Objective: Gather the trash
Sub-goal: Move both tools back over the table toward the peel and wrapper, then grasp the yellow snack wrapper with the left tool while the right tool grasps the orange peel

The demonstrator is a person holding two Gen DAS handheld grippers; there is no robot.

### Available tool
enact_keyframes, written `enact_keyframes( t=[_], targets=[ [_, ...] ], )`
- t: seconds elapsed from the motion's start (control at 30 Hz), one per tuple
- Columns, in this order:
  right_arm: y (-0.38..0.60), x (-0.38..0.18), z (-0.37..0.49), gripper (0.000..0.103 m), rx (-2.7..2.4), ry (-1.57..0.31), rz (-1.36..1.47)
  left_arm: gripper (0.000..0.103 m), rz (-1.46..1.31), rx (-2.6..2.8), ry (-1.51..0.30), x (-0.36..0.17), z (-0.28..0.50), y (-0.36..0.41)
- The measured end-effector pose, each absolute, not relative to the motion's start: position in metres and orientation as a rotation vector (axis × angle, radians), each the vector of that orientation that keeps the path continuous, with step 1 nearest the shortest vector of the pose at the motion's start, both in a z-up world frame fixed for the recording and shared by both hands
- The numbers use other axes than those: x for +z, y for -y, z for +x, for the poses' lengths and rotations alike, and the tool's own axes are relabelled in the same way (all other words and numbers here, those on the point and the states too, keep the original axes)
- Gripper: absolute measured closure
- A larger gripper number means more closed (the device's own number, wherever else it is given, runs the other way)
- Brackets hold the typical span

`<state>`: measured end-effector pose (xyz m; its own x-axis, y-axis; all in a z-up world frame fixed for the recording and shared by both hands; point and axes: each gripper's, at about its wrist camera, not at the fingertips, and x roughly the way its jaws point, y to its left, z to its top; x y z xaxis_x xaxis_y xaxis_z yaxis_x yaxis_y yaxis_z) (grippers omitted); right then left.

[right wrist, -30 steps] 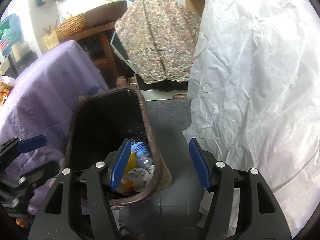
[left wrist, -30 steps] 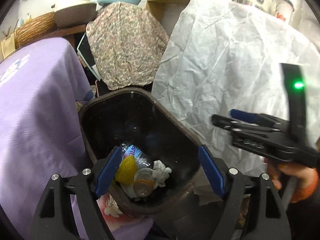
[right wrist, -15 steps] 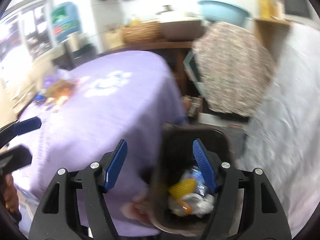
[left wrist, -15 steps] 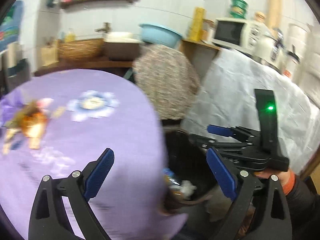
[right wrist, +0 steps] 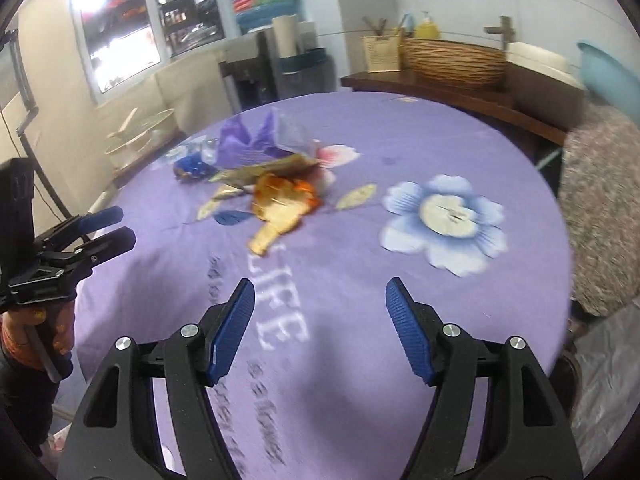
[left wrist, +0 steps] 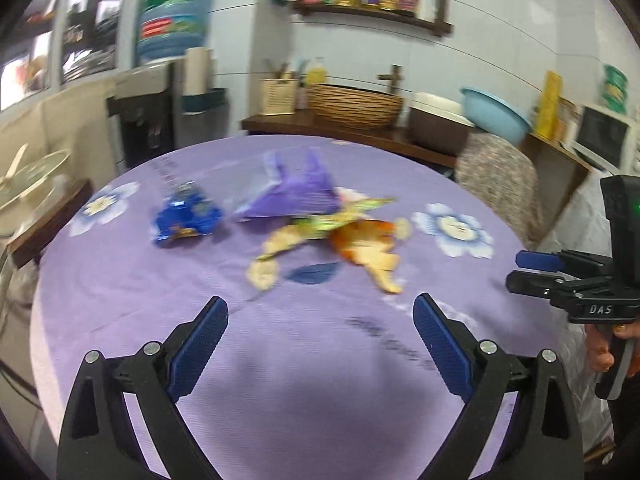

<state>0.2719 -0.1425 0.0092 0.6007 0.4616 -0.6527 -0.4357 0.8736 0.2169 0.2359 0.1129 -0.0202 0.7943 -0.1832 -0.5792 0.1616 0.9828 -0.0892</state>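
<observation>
Change: a second ago both your grippers looked down into a dark bin holding a bottle and scraps; now both face a round surface (left wrist: pixel 320 380) and the bin is out of view.
Left gripper (left wrist: pixel 320 344): released, blue ribbed pads spread wide with nothing between them, hovering over the near edge of the surface.
Right gripper (right wrist: pixel 320 332): released too, pads wide apart and holding nothing; in the left view it shows side-on at the right edge.
Trash: lies ahead of both grippers, well apart from the pads, near the middle of the surface.
Purple wrapper (left wrist: pixel 296 192): crinkled, peaked foil, farthest from you.
Blue wrapper (left wrist: pixel 186 216): crumpled, ahead and left of your left gripper.
Orange peel (right wrist: pixel 286 204): curled, glossy orange outside and pale inside, nearest piece, touching a thin green-yellow wrapper (left wrist: pixel 340 220).
Cloth: purple woven fabric printed with blue flowers (right wrist: pixel 444 224) and white lettering.
Hard to make out: motion blur smears the trash, so wrapper print is unreadable; behind the purple wrapper, something small and clear cannot be identified.
</observation>
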Motion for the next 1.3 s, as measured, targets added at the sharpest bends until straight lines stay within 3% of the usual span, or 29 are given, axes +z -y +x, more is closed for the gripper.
enact_keyframes(
  t=[0.2,0.4,0.5,0.63,0.87,0.97,1.3],
  targets=[
    [0.094,-0.002,0.334,0.037,0.519,-0.828,0.021,0.022,-0.050,-0.119,-0.639,-0.023,0.255,-0.161],
    [0.078,-0.023,0.381,0.051,0.448,-0.873,0.019,0.025,-0.066,-0.151,-0.664,-0.034,0.265,-0.167],
    [0.073,-0.033,0.391,0.064,0.457,-0.913,0.035,0.025,-0.047,-0.178,-0.669,-0.036,0.272,-0.157],
    [0.069,-0.036,0.395,0.088,0.474,-0.909,0.045,0.025,-0.015,-0.212,-0.669,-0.035,0.285,-0.141],
    [0.081,-0.033,0.381,0.091,0.493,-0.906,0.058,0.025,0.093,-0.271,-0.650,-0.034,0.313,-0.101],
    [0.090,-0.033,0.376,0.091,0.493,-0.906,0.076,0.030,0.167,-0.293,-0.649,-0.039,0.324,-0.084],
    [0.097,-0.037,0.374,0.091,0.492,-0.921,0.109,0.067,0.321,-0.264,-0.684,-0.050,0.342,-0.061]
  ],
)
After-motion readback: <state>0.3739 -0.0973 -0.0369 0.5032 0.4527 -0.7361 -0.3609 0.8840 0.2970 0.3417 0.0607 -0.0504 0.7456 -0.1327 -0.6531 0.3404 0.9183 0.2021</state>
